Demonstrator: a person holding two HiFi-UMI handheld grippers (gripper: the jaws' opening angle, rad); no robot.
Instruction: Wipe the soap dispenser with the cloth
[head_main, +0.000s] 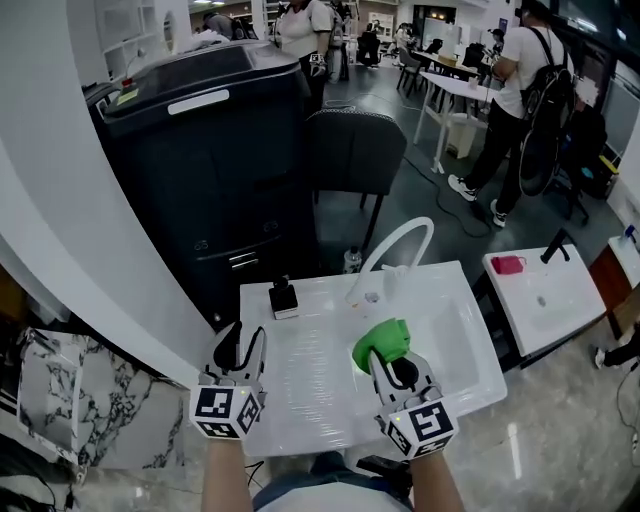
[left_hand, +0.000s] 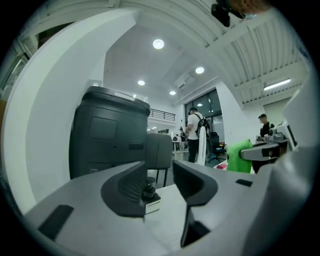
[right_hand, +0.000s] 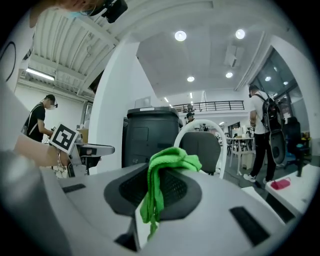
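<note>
**A:** Where's the small black-topped soap dispenser (head_main: 284, 297)?

**B:** Upright at the far left edge of the white desk (head_main: 320, 400), ahead of the left tongs (head_main: 243, 347) and clear of them. The left gripper view frames it through their gap.

**A:** So those are part open and empty?

**B:** Yes. The right tongs (head_main: 392, 362) are pinched tight on the bright green cloth (head_main: 383, 340), bunched over their tips, well right of the dispenser.

**A:** Arms?

**B:** Both forearms reach in from the bottom edge, side by side. The tongs point level and away, with the marker cubes nearest the camera.
</note>
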